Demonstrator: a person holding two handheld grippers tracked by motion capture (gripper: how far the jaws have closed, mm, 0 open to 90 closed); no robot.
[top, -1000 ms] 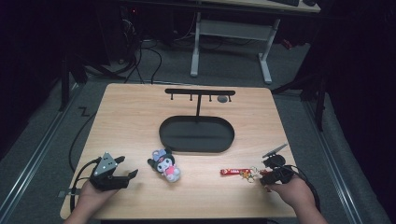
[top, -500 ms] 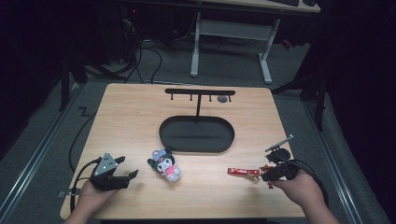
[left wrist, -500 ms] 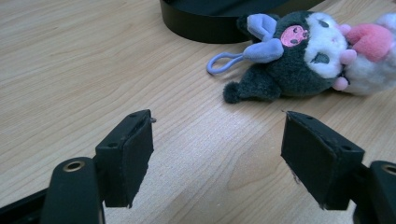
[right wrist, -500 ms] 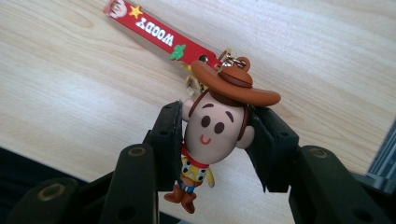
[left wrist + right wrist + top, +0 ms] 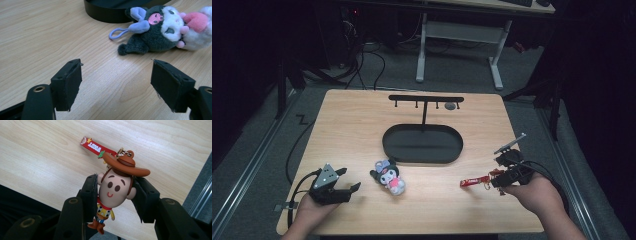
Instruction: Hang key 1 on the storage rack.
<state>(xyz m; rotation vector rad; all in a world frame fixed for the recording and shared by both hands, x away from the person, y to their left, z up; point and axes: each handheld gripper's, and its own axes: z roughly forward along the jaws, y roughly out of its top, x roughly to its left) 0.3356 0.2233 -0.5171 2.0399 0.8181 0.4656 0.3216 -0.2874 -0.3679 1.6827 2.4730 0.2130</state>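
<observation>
Lifted off the table since a second ago, the cowboy keychain [image 5: 115, 187] hangs clamped by its head in the right gripper [image 5: 115, 195], near the table's [image 5: 352, 125] right edge. Its red tag [image 5: 94, 146] reads "WOODY". Left gripper [image 5: 116, 85] gapes wide, unmoved, beside the plush toy [image 5: 160, 30].

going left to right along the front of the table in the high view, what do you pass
left gripper → plush toy keychain → red strap of the cowboy keychain → right gripper
</observation>
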